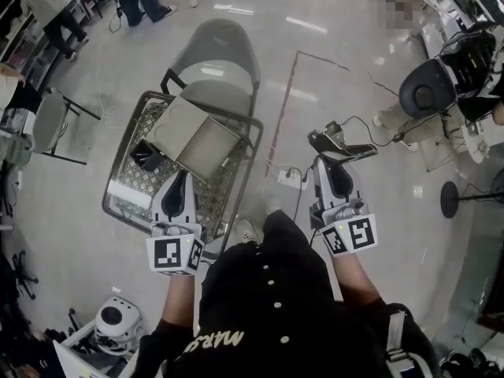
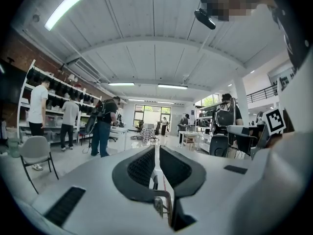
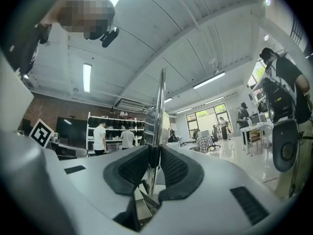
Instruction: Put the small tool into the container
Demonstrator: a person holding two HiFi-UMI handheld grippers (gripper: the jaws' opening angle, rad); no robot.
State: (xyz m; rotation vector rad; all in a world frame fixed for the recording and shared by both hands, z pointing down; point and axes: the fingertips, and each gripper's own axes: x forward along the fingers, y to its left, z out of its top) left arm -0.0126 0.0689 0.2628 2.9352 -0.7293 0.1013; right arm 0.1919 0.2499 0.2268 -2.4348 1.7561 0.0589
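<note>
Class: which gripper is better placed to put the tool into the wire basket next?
Right: the right gripper clamps the metal tool. The left gripper is empty, though nearer the wire basket.

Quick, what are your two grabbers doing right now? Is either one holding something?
Left gripper: shut, nothing between its jaws.
Right gripper: shut on the small tool.

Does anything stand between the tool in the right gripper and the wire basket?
Nothing visible does. The right gripper holds the small tool over floor right of the wire basket, whose top is open. Only the left gripper, over the basket's near side, is close to that path.
</note>
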